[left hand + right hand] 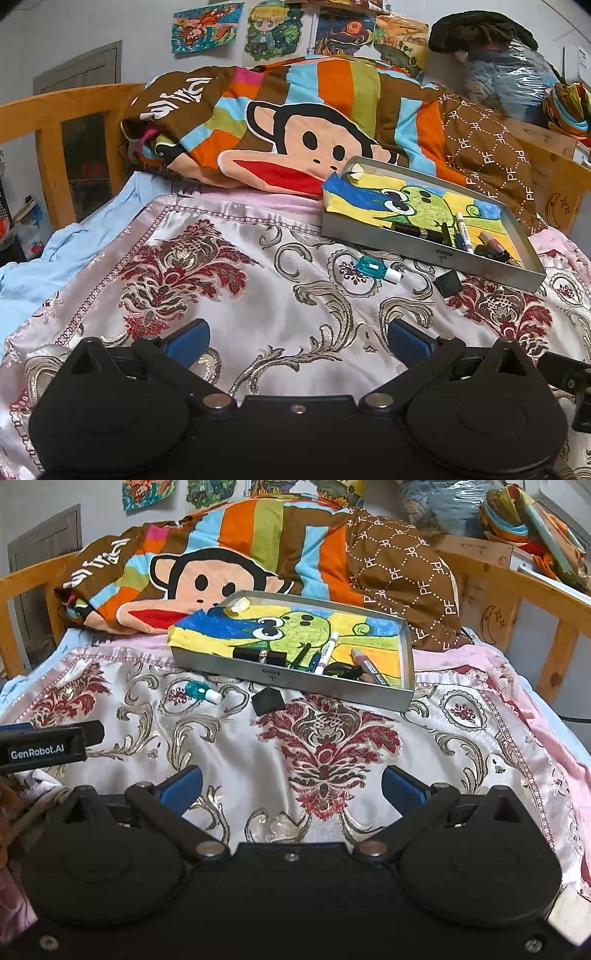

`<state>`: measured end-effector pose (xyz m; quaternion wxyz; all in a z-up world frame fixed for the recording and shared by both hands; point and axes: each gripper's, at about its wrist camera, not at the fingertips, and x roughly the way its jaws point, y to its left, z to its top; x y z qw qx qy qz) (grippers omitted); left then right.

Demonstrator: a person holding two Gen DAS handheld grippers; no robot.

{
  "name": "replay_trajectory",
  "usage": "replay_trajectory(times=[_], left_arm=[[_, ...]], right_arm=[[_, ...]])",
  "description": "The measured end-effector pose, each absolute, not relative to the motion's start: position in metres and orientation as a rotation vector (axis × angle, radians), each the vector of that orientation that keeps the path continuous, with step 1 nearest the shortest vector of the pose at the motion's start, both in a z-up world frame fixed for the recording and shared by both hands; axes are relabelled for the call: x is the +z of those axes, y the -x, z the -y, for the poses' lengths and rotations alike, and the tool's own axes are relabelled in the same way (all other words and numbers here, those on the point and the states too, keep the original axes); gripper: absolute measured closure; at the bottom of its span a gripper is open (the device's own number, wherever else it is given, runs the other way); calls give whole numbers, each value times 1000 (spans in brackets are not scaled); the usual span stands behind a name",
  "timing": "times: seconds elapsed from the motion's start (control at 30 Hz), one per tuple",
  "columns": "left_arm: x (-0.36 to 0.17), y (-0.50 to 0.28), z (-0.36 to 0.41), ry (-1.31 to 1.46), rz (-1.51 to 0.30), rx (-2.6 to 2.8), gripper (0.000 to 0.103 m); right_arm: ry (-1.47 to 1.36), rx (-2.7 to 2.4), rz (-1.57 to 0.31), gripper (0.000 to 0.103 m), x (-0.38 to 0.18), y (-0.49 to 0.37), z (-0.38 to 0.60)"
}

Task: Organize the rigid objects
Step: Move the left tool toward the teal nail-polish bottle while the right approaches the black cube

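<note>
A shallow grey metal tray lies on the patterned bedspread, lined with a bright cartoon drawing. Inside it lie several pens and markers, among them a white marker and a black box. In front of the tray on the cloth lie a small teal bottle with a white cap and a black cube. My left gripper is open over bare cloth, well short of the bottle. My right gripper is open too, nothing between its blue pads.
A striped monkey-print quilt is bunched behind the tray. A wooden bed frame runs along the sides. Part of the left gripper's body shows at the left of the right wrist view.
</note>
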<state>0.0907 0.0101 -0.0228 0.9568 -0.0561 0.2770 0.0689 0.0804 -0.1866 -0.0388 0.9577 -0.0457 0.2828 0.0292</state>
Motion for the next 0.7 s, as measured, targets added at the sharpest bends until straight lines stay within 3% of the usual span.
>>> replay_trajectory(times=[0.7], left_arm=[[-22,-115,-5,153,-539,108,1]], right_arm=[[134,28,-564,0,-46,-106,193]])
